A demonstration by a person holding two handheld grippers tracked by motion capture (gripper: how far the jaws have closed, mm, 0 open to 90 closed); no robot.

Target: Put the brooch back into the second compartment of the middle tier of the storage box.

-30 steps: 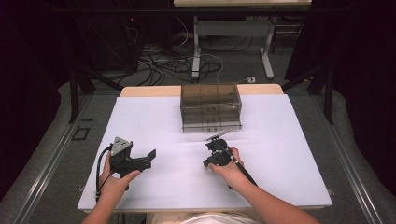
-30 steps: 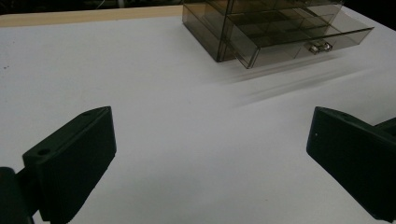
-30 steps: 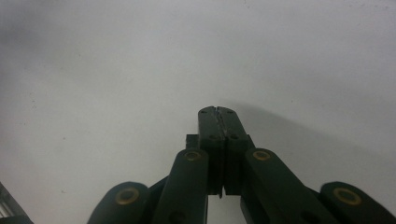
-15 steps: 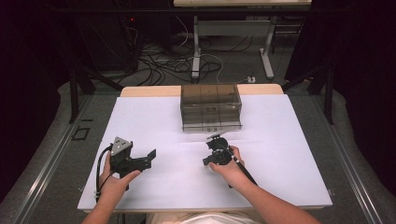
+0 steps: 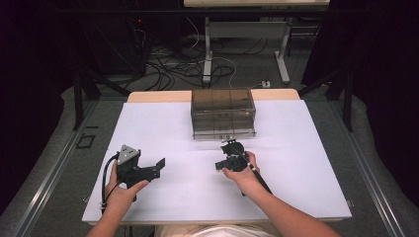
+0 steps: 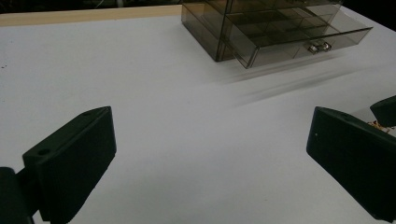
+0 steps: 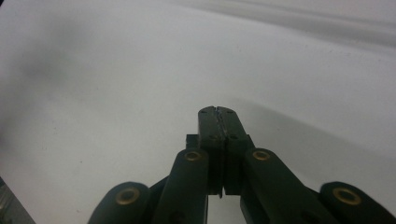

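The right gripper [image 5: 232, 148] has its jaws pressed together with nothing between them, as its own view shows [image 7: 218, 122]; it sits just in front of the box [image 5: 223, 112], a smoky clear case with drawers, near the small metal handle [image 5: 227, 137] at the box's lower front edge; whether its tip touches the handle I cannot tell. The left gripper [image 5: 150, 170] lies well to the left of the box with its jaws wide apart and nothing between them; in its own view [image 6: 205, 154] the 2 black jaws frame bare sheet, and beyond them to the right stands the box [image 6: 261, 28] with 1 drawer [image 6: 299, 42] pulled a little way out, its handle [image 6: 317, 46] catching light.

Both grippers rest over a white sheet [image 5: 163, 128] that covers most of the table; the sheet is smooth and plain under the right gripper [image 7: 116, 70], with faint creases ahead of the left one. A strip of bare wood [image 5: 153, 96] shows beyond the sheet, behind the box. Farther off, past the box, the grey floor [image 5: 173, 74] carries a tangle of cables [image 5: 197, 66] around the legs of another table [image 5: 207, 49]; dark curtains [image 5: 375, 59] close in on either side.
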